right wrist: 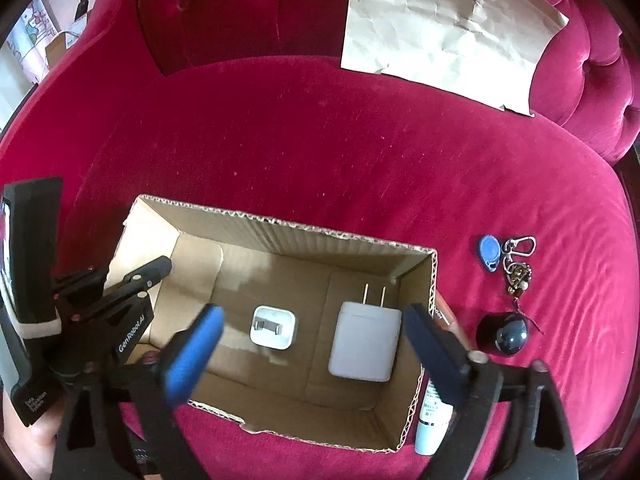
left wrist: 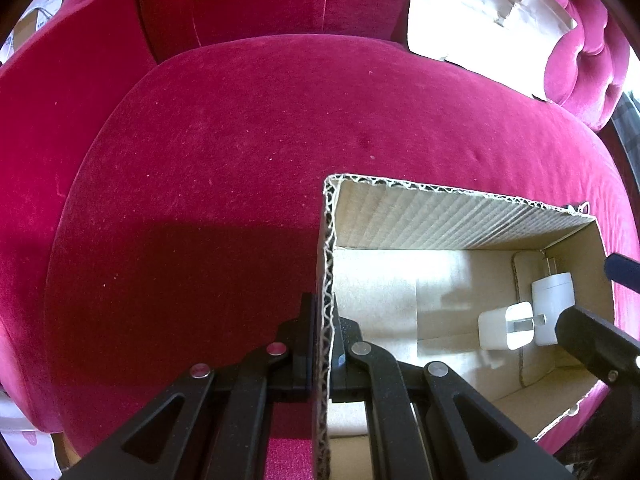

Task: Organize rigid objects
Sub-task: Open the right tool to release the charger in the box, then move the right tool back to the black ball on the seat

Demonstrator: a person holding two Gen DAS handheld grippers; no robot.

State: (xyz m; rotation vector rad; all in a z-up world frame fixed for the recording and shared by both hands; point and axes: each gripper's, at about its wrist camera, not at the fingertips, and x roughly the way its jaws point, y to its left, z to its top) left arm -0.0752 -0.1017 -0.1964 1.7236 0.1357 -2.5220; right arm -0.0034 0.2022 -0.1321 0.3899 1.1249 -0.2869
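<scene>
Left claw (left wrist: 322, 344) pinches box (right wrist: 433, 280) wall, steadying it. Right claw (right wrist: 310, 344) spread above two chargers (right wrist: 366, 344) inside. Next: fetch key fob (right wrist: 490, 253) right of box.

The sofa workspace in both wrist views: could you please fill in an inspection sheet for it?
Surface: red velvet sofa seat, creased at its right end.
Job's things: open cardboard box holding a small white charger and a larger white charger, lying apart. Outside, to the box's right: blue key fob on a key ring, dark ball, white tube against the box wall.
Clutter: crumpled brown paper against the backrest.
Grippers: left gripper shut on the box's left wall; right gripper open above the box, nothing between its fingers.
Cables: nothing seen on the seat.
Surroundings: boxes and papers beyond the sofa's left arm, too blurred to identify.
</scene>
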